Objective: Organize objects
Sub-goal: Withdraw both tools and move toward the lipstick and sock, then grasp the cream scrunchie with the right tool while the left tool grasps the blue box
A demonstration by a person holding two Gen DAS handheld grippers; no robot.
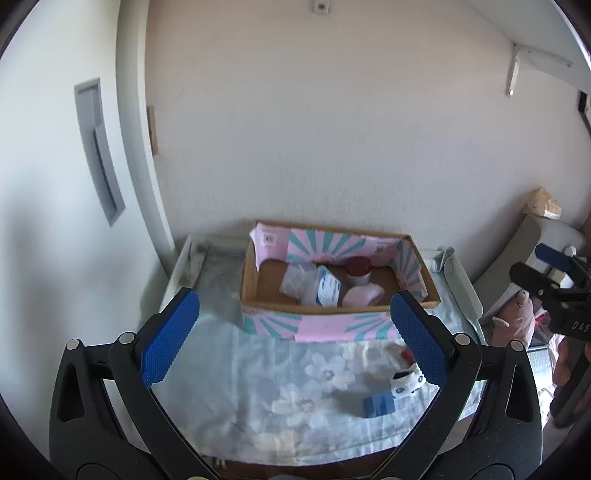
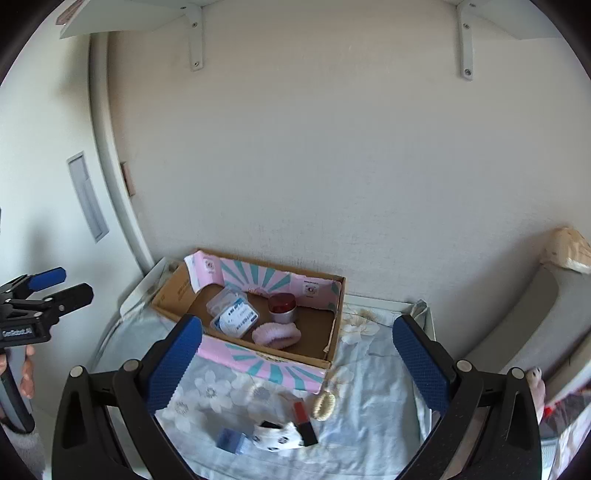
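An open cardboard box (image 1: 251,269) (image 2: 334,332) with pink and teal flaps stands at the back of the table. In it lie a clear bag (image 1: 297,282), a white and blue packet (image 1: 328,290) (image 2: 236,319), a red-lidded jar (image 1: 358,271) (image 2: 282,306) and a pink fluffy band (image 1: 364,295) (image 2: 277,334). In front of the box lie a small blue box (image 1: 378,404) (image 2: 231,439), a white spotted sock (image 1: 406,380) (image 2: 280,435), a red and black tube (image 2: 304,421) and a cream hair claw (image 2: 325,404). My left gripper (image 1: 295,343) and right gripper (image 2: 299,373) hover open and empty above the table.
The table carries a pale blue floral cloth (image 1: 258,387) (image 2: 369,406). A wall stands right behind the box. A grey chair (image 2: 535,314) with a plush toy (image 1: 517,317) stands to the right. White shelves (image 2: 147,14) hang overhead.
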